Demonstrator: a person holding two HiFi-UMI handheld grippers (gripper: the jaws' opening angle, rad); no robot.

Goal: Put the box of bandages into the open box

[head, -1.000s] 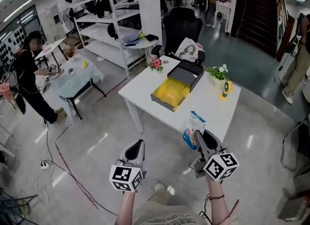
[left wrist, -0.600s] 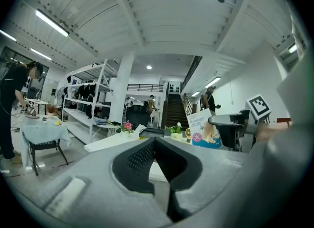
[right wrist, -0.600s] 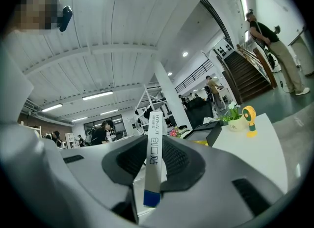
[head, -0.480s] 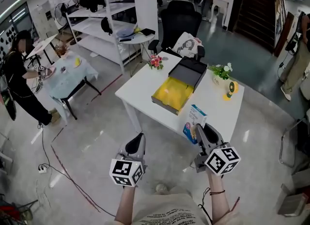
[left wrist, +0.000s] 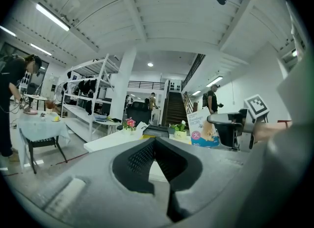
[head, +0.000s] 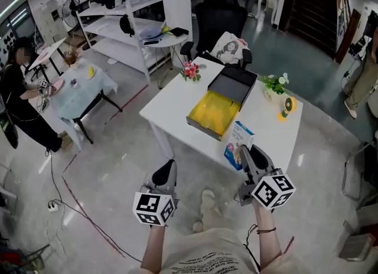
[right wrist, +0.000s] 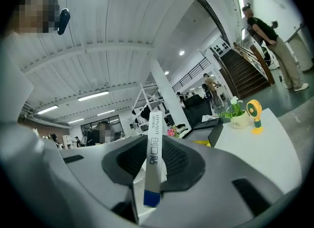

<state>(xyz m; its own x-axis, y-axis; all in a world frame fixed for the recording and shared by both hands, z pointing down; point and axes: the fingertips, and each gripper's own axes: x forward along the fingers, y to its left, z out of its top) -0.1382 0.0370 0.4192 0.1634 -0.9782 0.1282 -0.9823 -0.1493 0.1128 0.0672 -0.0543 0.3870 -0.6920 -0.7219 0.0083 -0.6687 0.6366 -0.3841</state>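
Observation:
My right gripper is shut on the box of bandages, a thin white and blue carton held upright over the floor at the near edge of the white table. In the right gripper view the carton's narrow edge stands between the pads. The open box, yellow inside with a black lid tipped back, lies on the table beyond it. My left gripper hangs to the left over the floor, shut and empty, jaws closed together. The carton also shows to its right.
On the table stand a pink flower pot, a white plant pot and a small yellow fan. A black chair and white shelving lie beyond. At the left a person stands by a cloth-covered table. Cables cross the floor.
Both grippers have moved a little nearer to the table, the bandage box still in the right one. A foot now shows on the floor between them.

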